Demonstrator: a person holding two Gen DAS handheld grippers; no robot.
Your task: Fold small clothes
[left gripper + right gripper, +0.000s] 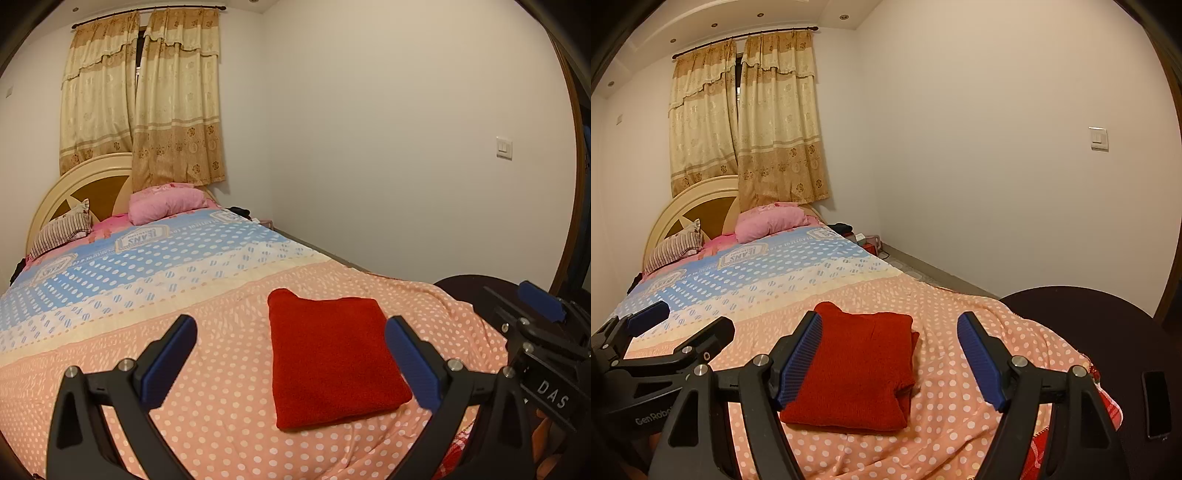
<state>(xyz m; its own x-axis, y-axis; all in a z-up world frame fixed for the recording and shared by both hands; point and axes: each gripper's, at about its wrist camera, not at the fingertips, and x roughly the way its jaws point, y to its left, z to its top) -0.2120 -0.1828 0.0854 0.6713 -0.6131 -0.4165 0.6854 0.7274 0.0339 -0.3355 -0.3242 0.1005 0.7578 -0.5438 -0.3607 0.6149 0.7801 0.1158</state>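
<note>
A red knit garment (332, 358) lies folded into a neat rectangle on the pink polka-dot bedspread (221, 332). It also shows in the right wrist view (857, 369). My left gripper (291, 354) is open and empty, held above the bed just in front of the garment. My right gripper (890, 354) is open and empty too, its left finger (798, 362) over the garment's left edge, not touching the cloth. Each gripper shows in the other's view: the right one (543, 325) at the right, the left one (676, 325) at the left.
The bed runs back to a round headboard (74, 188) with a pink pillow (166, 203) and a striped pillow (62, 229). A dark round table (1108, 332) stands at the bed's right, with a phone (1156, 402) on it. A wall runs along the right.
</note>
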